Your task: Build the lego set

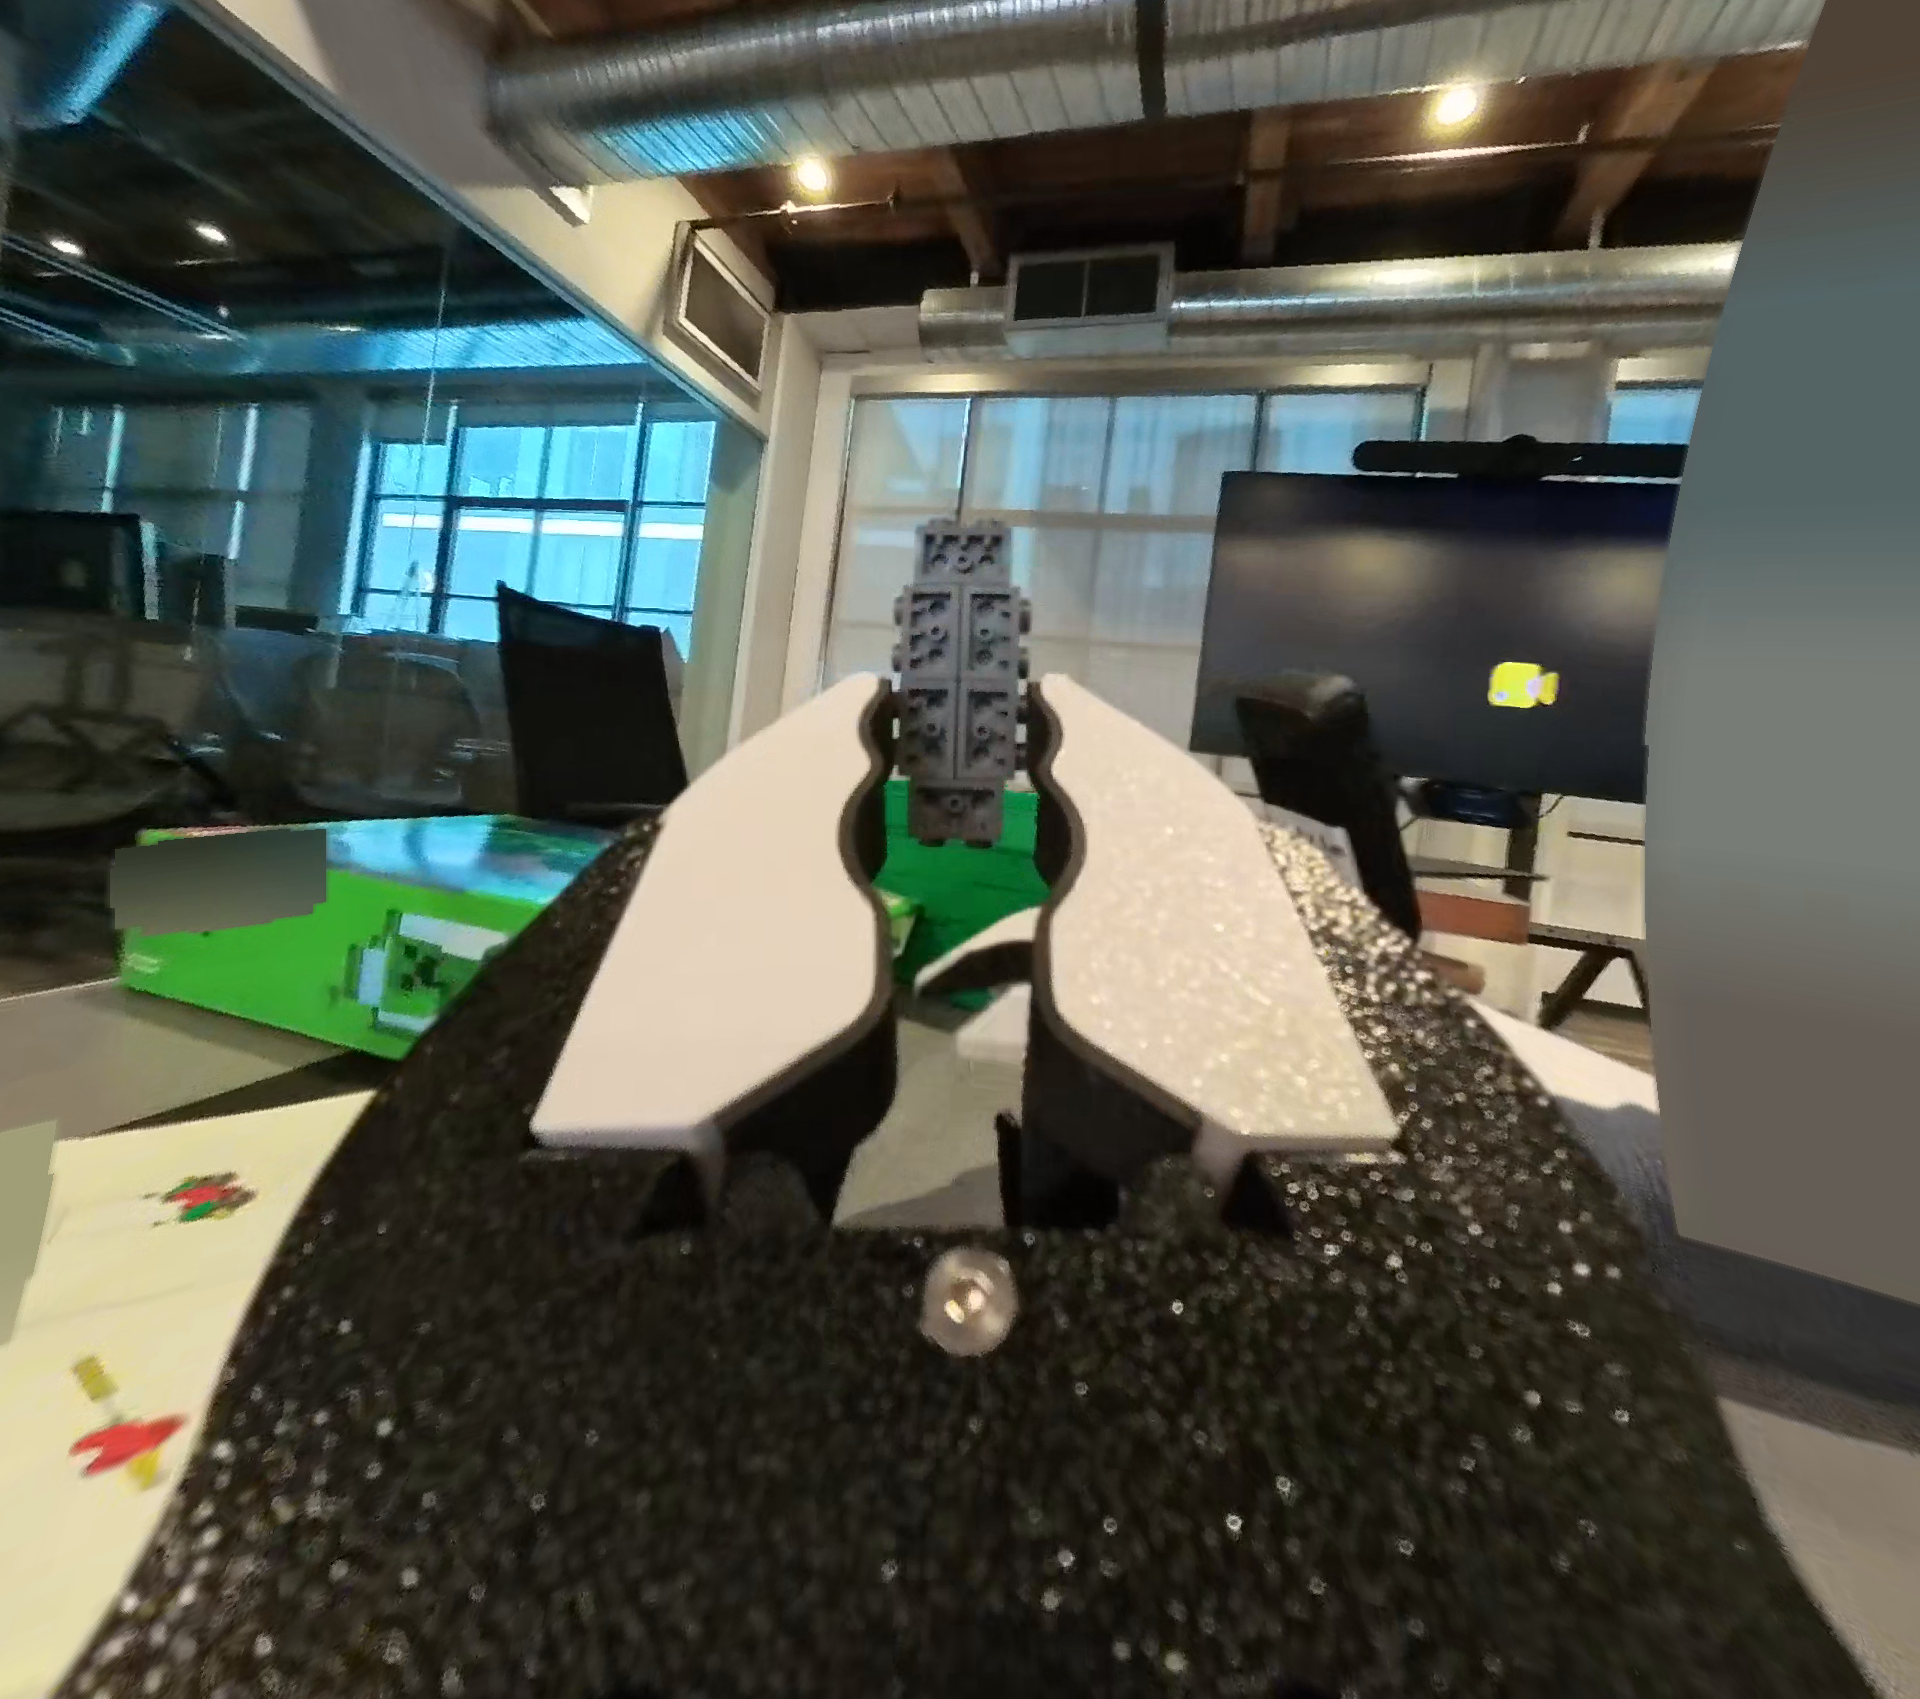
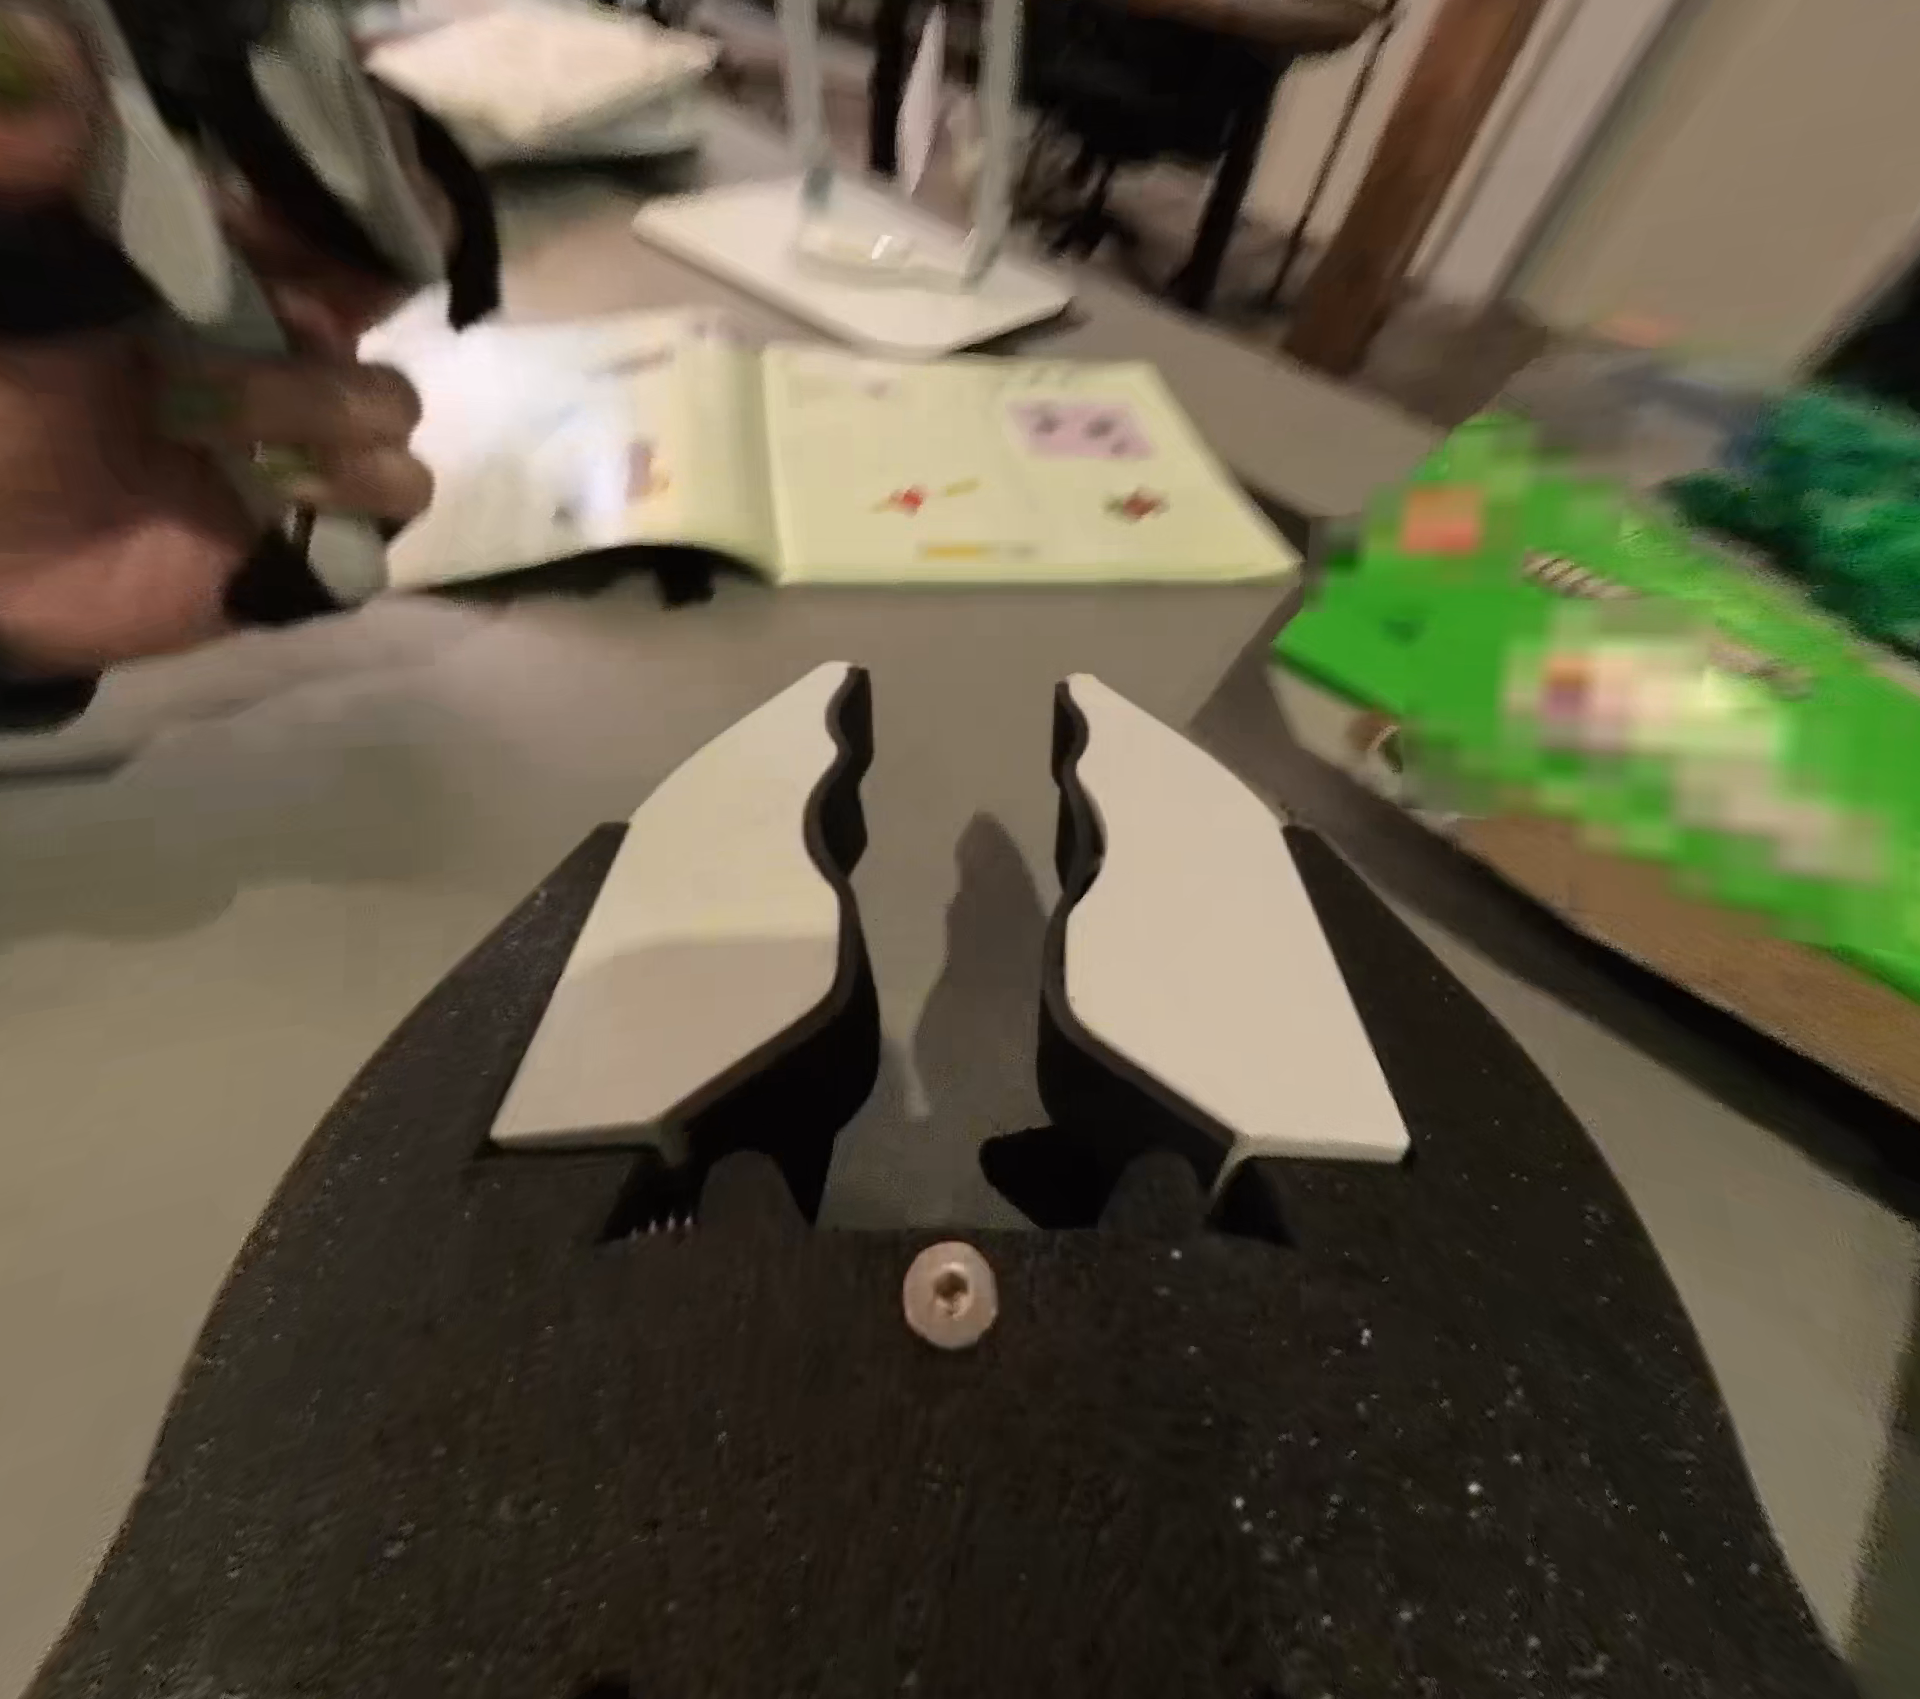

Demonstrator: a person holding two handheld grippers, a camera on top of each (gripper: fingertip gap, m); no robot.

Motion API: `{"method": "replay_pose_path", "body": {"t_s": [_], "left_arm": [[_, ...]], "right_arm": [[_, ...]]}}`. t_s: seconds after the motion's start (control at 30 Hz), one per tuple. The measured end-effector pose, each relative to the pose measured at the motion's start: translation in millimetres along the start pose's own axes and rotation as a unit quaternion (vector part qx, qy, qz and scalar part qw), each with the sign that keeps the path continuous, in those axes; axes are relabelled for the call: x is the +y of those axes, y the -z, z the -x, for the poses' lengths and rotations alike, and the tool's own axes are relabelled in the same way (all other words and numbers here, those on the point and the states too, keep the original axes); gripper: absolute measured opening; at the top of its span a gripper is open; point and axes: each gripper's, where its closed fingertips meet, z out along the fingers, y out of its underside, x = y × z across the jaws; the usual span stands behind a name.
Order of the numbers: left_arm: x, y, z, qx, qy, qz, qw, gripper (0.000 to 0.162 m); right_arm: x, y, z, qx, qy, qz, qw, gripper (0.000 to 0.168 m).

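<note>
At the centre of the left wrist view, the left gripper [image 1: 958,714] is raised off the table and pinches a grey lego assembly [image 1: 958,681] between its 2 white fingers [image 1: 748,911], the tips pressed against the piece's 2 long sides. The assembly stands upright, its underside of tubes and ribs facing the camera, and it rises above the fingertips against the windows behind. Below and left of it, in the lower left of that frame, a green lego box [image 1: 343,943] lies on the grey table [image 1: 156,1036], with a white instruction booklet [image 1: 156,1286] nearer the bottom left corner. A dark screen [image 1: 1434,631] stands at the right middle, and a black chair [image 1: 582,704] sits behind the box. In the right wrist view, the right gripper [image 2: 961,704] hangs low over the table [image 2: 312,818] with its jaws parted by a moderate gap and nothing between them. The open booklet [image 2: 935,465] lies just beyond the fingertips at the frame's centre, and the green box [image 2: 1610,673] fills the right middle, heavily blurred. At the left edge a blurred hand [image 2: 156,486] grips the other gripper's handle, and a white stand [image 2: 862,267] sits in the upper centre.
</note>
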Motion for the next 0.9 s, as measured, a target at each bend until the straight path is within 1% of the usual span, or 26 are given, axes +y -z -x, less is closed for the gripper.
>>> {"method": "replay_pose_path", "body": {"t_s": [0.1,0.17,0.23,0.3,0.4,0.53,0.6,0.63,0.73,0.8,0.9], "left_arm": [[12,-12,1,0.019,0.029,-0.004,0.999,0.024],[25,-13,-7,0.028,0.03,0.023,0.999,0.024],[33,-11,-13,0.031,0.022,0.051,0.998,0.024],[35,-9,-14,0.013,0.003,0.069,0.998,0.024],[30,-2,-4,-0.029,-0.02,0.067,0.997,0.023],[28,8,16,-0.085,-0.027,0.079,0.993,0.024],[29,10,22,-0.1,-0.022,0.081,0.991,0.024],[29,10,23,-0.101,-0.016,0.079,0.992,0.024],[26,6,12,-0.055,0.004,0.05,0.997,0.024],[30,5,11,-0.048,0.012,0.057,0.997,0.024],[34,5,7,-0.046,-0.005,0.076,0.996,0.024]], "right_arm": [[-16,-8,-25,0.061,0.012,-0.07,0.996,0.028],[-25,-17,-36,0.081,0.028,-0.088,0.992,0.025],[-27,-25,-39,0.088,0.02,-0.093,0.992,0.02],[-28,-26,-29,0.069,-0.006,-0.091,0.993,0.022],[-23,-24,-14,0.05,0.001,-0.084,0.995,0.022],[-15,-31,-5,0.017,-0.003,-0.059,0.998,0.023],[-15,-30,-5,0.013,-0.002,-0.058,0.998,0.022],[-14,-30,-6,0.013,-0.002,-0.058,0.998,0.022],[-13,-26,-8,0.0,-0.018,-0.064,0.998,0.022],[-15,-22,-14,0.005,-0.039,-0.078,0.996,0.022],[-15,-19,-16,-0.002,-0.062,-0.081,0.995,0.024]]}}
